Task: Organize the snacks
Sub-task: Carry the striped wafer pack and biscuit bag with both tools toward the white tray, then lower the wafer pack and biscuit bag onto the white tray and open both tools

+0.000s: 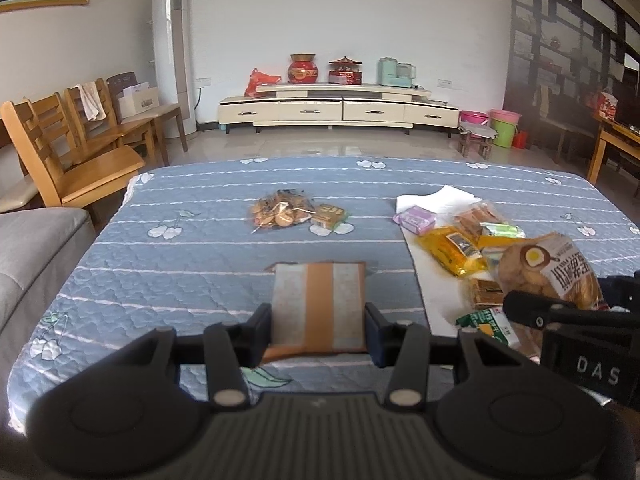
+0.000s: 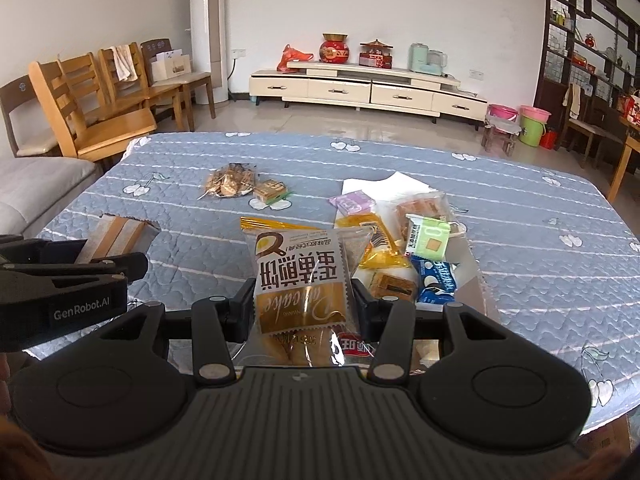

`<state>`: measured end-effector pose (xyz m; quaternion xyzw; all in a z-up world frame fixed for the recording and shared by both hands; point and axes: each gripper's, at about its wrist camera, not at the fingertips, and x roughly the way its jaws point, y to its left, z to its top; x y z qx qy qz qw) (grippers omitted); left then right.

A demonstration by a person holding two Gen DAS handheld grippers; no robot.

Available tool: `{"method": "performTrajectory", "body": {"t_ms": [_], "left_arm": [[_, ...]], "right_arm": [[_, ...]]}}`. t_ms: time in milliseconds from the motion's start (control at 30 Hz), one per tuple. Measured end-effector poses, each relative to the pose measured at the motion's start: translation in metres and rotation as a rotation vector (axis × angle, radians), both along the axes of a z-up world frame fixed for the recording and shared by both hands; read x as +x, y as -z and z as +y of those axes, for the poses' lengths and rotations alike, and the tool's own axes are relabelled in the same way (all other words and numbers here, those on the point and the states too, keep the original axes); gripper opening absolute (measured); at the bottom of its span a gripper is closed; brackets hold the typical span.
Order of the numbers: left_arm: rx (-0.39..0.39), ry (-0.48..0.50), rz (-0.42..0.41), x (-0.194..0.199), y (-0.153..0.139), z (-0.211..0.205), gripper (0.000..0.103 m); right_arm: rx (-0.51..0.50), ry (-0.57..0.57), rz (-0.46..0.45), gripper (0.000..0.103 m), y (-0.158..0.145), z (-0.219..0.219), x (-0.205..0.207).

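Between my left tongs (image 1: pixel 319 320), clenched: one flat packet (image 1: pixel 319 305), grey with an orange band, lifted clear of the blue quilted worktop (image 1: pixel 192 248), presumably so it can travel to a pile. My right tongs (image 2: pixel 304 304), clenched: one pancake bag (image 2: pixel 303 280), gripped by its sides so the contents hang loose. At 1 o'clock from them, on white paper (image 2: pixel 394 184): the unsorted snack heap (image 2: pixel 404 248), touching or overlapping. At 11 o'clock, well apart: a clear biscuit bag (image 2: pixel 229 186) just beside a small green-edged packet (image 2: pixel 272 191), likely a started group.
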<state>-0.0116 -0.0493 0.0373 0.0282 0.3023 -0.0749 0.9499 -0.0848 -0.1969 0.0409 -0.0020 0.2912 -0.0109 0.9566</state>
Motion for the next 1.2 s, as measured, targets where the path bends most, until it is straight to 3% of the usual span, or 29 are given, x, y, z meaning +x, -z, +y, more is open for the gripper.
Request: {"method": "performTrajectory", "body": {"t_ms": [900,1200], "left_arm": [[0.003,0.171,-0.004,0.01,0.001,-0.075,0.047],[-0.002,0.222,0.004,0.021,0.003,-0.099,0.047]], "right_arm": [[0.026,0.206,-0.02,0.059,0.002,-0.042,-0.014],[0.049,0.22,-0.017,0.059,0.008,-0.043,-0.007]]}}
